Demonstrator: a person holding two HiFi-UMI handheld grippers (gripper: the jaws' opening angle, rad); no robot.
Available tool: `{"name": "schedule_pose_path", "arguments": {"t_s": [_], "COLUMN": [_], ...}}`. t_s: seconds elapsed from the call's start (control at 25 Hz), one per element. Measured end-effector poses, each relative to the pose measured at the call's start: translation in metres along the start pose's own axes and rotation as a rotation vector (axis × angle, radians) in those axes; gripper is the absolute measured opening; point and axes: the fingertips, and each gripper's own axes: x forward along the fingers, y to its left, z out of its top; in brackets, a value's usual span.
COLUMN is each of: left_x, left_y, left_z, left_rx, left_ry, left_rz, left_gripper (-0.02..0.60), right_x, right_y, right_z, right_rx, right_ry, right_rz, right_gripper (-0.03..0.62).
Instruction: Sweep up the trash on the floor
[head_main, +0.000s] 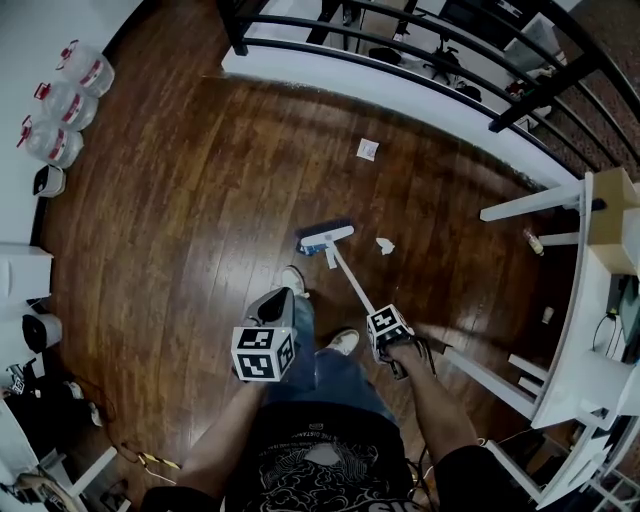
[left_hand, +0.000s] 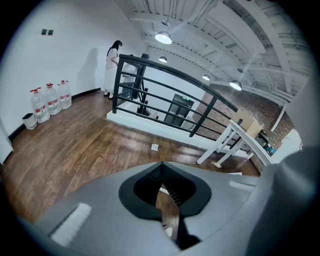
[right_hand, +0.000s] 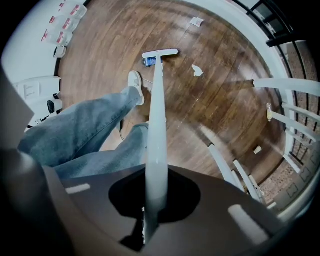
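1. Grip on the broom (right_hand: 156, 115) is kept by the right gripper (right_hand: 155, 197): its jaws are closed on the white handle, which runs away from it down to the floor.
2. Nothing is held by the left gripper (left_hand: 161, 172). Its jaws are drawn together at the tips and only bare floor is seen through the slit behind them. It is carried near the person's left leg.
3. The broom head (head_main: 327, 236) is set on the floor just ahead of the feet, with a blue scrap (head_main: 308, 247) touching its near left end.
4. A crumpled paper (head_main: 385, 245) lies just right of the head, apart from it. A flat paper square (head_main: 368, 149) lies farther off, near the white ledge under the railing.
5. The task is judged to be at an early stage. The blue scrap may have been gathered, but both papers are left loose on the floor. No dustpan is seen.
6. Three water jugs (head_main: 62, 105) are stood against the far left wall, with a small bin (head_main: 48, 181) beside them. A cardboard box (head_main: 613, 200) is set on the white table at the right. What any of them holds cannot be told.
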Motion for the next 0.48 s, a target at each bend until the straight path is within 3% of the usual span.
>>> {"name": "schedule_pose_path", "arguments": {"t_s": [0.2,0.48], "left_x": [-0.003,-0.003], "left_y": [-0.016,-0.037], "left_z": [-0.005,-0.009], "left_rx": [0.001,0.011], "left_ry": [-0.011,-0.02], "left_rz": [-0.007,-0.01], "left_gripper": [0.005,0.005], "right_x": [0.008,0.015], "right_y": [-0.015,-0.021], "right_z": [-0.027,-0.035], "right_rx": [0.018,0.026], "right_ry": [0.007,-0.029], "right_rz": [-0.001,0.036], "right_gripper": [0.0,0.0]}}
